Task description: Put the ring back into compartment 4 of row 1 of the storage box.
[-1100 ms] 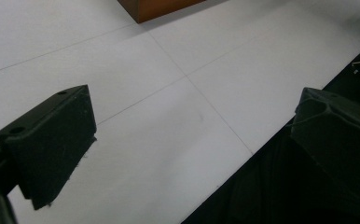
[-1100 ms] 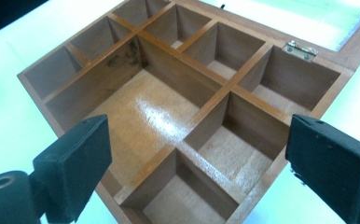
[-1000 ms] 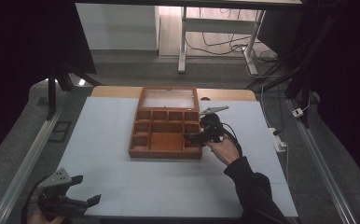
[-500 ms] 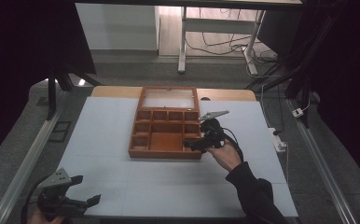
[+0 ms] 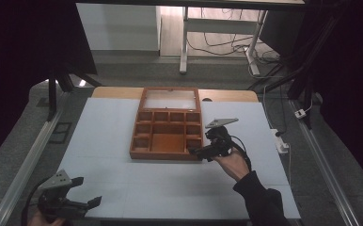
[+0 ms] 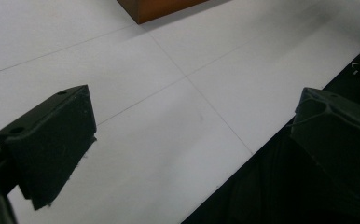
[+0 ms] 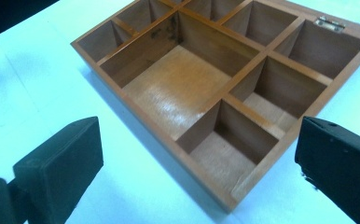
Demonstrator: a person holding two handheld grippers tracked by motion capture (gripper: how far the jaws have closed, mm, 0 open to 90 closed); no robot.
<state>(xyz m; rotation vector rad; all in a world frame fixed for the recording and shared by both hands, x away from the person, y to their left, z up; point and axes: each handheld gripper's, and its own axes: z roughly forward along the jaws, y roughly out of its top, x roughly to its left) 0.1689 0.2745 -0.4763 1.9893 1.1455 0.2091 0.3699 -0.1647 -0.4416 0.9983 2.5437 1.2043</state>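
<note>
**Right gripper spread wide at the corner of a wooden box**

Right gripper [image 5: 196, 151] sits at the near right corner of the wooden box [image 5: 166, 126], its blunt black jaws wide apart with nothing between them. In the right gripper view the jaws [image 7: 197, 172] straddle that corner, one matte block on each side. The box is reddish-brown timber, square-cornered, cut by thin partitions into small cells around one broad central compartment [image 7: 178, 86] whose floor shows pale grain. A small metal hinge [image 7: 329, 23] sits on the far edge, and the glazed lid [image 5: 170, 99] lies folded back behind the box. The box rests toward the far middle of the smooth white table [image 5: 99, 136], which is crossed by faint seam lines.

Left gripper [image 5: 92, 203] is low at the table's near left edge, well apart from the box, jaws likewise spread and empty.
</note>
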